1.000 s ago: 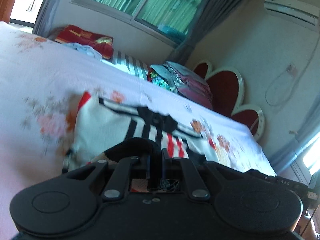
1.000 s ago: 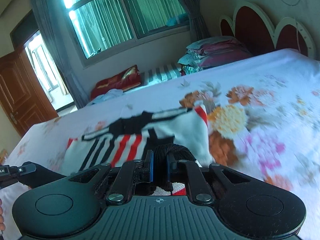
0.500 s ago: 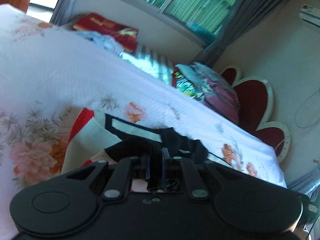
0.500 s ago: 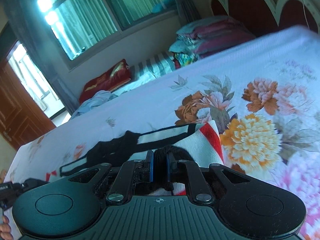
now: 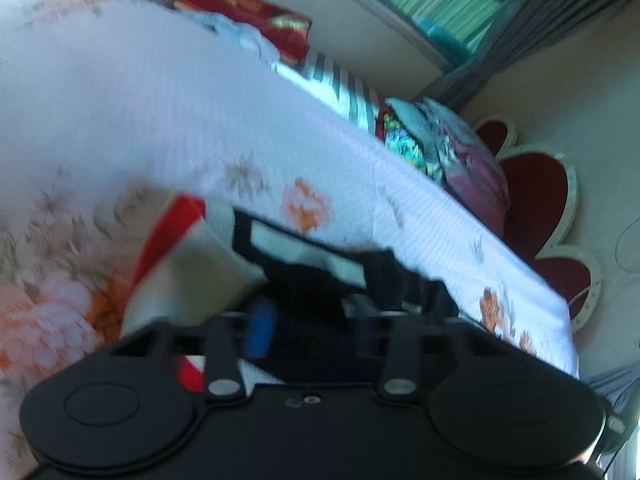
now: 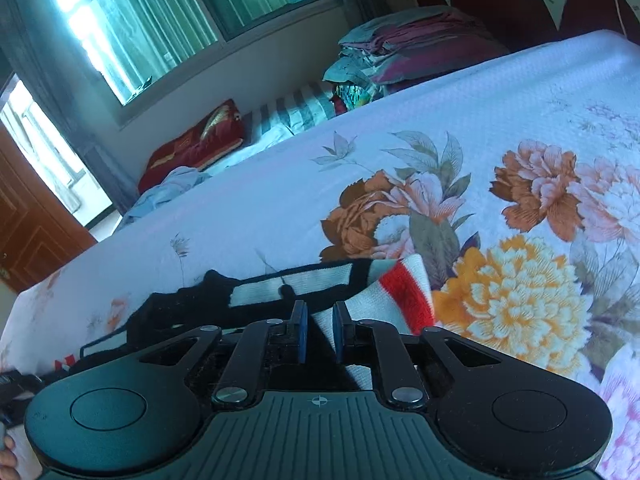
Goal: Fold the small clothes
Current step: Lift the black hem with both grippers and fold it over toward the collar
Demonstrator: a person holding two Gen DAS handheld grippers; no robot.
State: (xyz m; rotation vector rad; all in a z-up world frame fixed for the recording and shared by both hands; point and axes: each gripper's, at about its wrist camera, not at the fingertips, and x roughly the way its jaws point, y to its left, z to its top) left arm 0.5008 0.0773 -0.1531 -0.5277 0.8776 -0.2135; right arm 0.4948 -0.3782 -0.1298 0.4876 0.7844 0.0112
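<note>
Small knitted garment in white, black and red stripes (image 6: 404,296), lying folded on the white floral bedspread (image 6: 440,128) of the bed, red-edged corner toward the big orange and yellow flowers. Same garment in the left view (image 5: 192,264), blurred, black band across its far edge.

Right claw (image 6: 319,332) low over the garment, blue pads (image 6: 301,330) parted and opening, white knit showing in the gap, pads not pressing on it.

Left claw (image 5: 312,332) spread wide and opening, one blue pad (image 5: 260,332) clear, the other lost in blur; black fabric between the fingers, not pinched.

Beyond the bed's far edge: a red cushion (image 6: 196,144), a grey-and-white striped cloth (image 6: 296,114), a stack of folded fabrics (image 6: 400,48), a dark red scalloped headboard (image 5: 532,184), green-curtained window (image 6: 168,20).
</note>
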